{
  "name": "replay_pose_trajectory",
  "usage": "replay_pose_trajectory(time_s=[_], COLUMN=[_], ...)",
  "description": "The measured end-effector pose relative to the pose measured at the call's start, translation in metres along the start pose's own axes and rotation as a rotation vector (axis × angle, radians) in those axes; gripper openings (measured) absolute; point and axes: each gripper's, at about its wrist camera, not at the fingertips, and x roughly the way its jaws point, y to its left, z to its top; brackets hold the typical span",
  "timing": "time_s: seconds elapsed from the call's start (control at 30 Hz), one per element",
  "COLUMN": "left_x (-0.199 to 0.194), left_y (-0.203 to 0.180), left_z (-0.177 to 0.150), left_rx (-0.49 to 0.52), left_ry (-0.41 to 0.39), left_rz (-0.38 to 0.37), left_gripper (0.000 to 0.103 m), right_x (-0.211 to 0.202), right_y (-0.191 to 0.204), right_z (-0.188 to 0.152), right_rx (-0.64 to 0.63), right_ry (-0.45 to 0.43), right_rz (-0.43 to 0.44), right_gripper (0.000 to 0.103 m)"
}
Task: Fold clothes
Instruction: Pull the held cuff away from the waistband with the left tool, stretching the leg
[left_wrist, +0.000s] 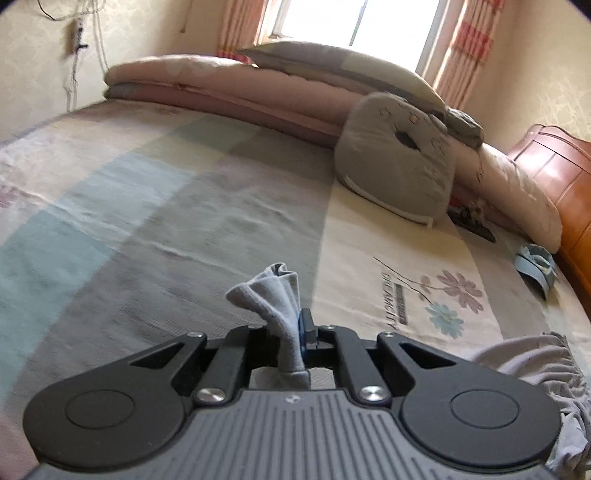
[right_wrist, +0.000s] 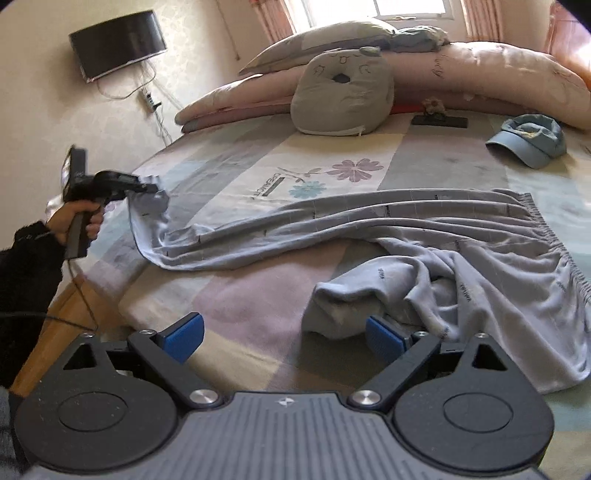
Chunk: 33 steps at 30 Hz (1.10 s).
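Note:
A pair of light grey trousers lies spread on the bed, with its elastic waistband at the right and one leg stretched to the left. My left gripper is shut on that leg's cuff, which bunches up between the jaws. In the right wrist view the left gripper is held by a hand at the bed's left edge, lifting the cuff slightly. My right gripper stands open just above the bed. Its right blue pad touches the crumpled second leg. A fold of the trousers also shows low right in the left wrist view.
A grey animal-face cushion, folded pink quilts and pillows line the far side of the bed. A blue cap lies at the right, with a dark flat object next to it. A wooden headboard borders the bed.

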Motion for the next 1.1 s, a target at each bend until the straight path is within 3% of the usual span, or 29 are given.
replay_pose_trajectory(time_s=[0.1, 0.27, 0.47, 0.63, 0.73, 0.9, 1.1], left_x=[0.021, 0.045, 0.072, 0.087, 0.085, 0.081, 0.056], left_y=[-0.009, -0.017, -0.026, -0.025, -0.025, -0.018, -0.007], left_z=[-0.01, -0.018, -0.009, -0.006, -0.004, 0.011, 0.047], left_rx=[0.018, 0.004, 0.02, -0.03, -0.02, -0.06, -0.155], left_ry=[0.022, 0.027, 0.045, 0.097, 0.136, 0.244, 0.262], left_rz=[-0.002, 0.01, 0.059, 0.098, 0.151, 0.202, 0.217], left_gripper=[0.006, 0.006, 0.006, 0.006, 0.006, 0.006, 0.005], right_x=[0.011, 0.063, 0.163, 0.248, 0.265, 0.277, 0.29], right_y=[-0.007, -0.033, -0.086, -0.12, -0.128, -0.13, -0.114], right_z=[0.018, 0.062, 0.116, 0.138, 0.14, 0.153, 0.165], right_rx=[-0.04, -0.086, -0.136, -0.096, -0.048, 0.062, 0.077], right_ry=[-0.002, 0.031, 0.145, 0.308, 0.335, 0.424, 0.544], right_rz=[0.03, 0.142, 0.274, 0.353, 0.412, 0.401, 0.28], right_gripper=[0.097, 0.097, 0.097, 0.097, 0.103, 0.103, 0.103])
